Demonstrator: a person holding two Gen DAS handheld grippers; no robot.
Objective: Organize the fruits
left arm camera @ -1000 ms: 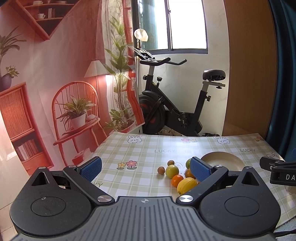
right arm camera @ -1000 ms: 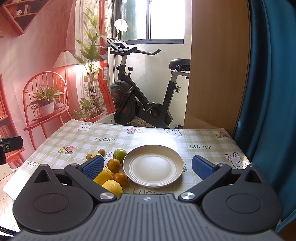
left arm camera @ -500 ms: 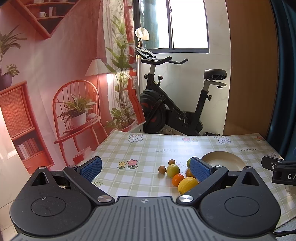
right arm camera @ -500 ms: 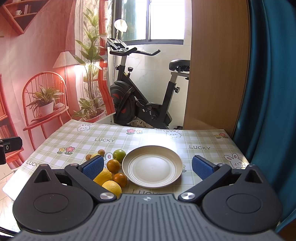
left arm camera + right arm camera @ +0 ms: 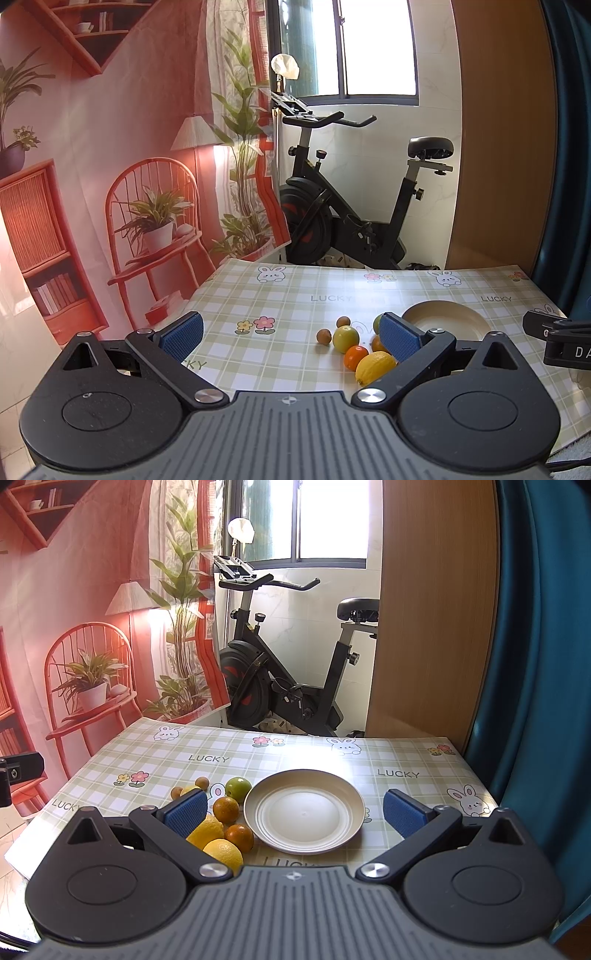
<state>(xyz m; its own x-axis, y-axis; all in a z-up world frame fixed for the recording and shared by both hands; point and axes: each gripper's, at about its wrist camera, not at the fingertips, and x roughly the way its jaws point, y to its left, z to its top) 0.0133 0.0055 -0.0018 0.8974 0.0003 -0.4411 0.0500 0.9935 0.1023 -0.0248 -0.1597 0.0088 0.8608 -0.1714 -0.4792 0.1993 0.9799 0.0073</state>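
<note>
Nothing has been sorted yet, as far as I can see: the cream plate [image 5: 304, 810] sits bare on the checked tablecloth [image 5: 332, 755], and all the fruit lies in a loose cluster just off its rim, from about 8 to 11 o'clock of it. There is a green lime [image 5: 238, 787] at the plate's 10 o'clock, two oranges [image 5: 225, 809] close against the rim, two lemons [image 5: 223, 853] nearest me at 8 o'clock, and a couple of small brown fruits [image 5: 202, 782], possibly longans, farthest out. So every piece is left to move, presumably onto the plate. The right gripper [image 5: 293, 812] hovers over the near edge with its jaws spread wide and nothing between them; the plate sits framed in the gap. The left gripper [image 5: 291, 336] is likewise wide and empty, held off to the side, with the fruit cluster near its right finger. Compared with a second ago, almost nothing differs: both grippers have barely drifted, the fruit has not shifted, and the jaws are as wide as they were.
</note>
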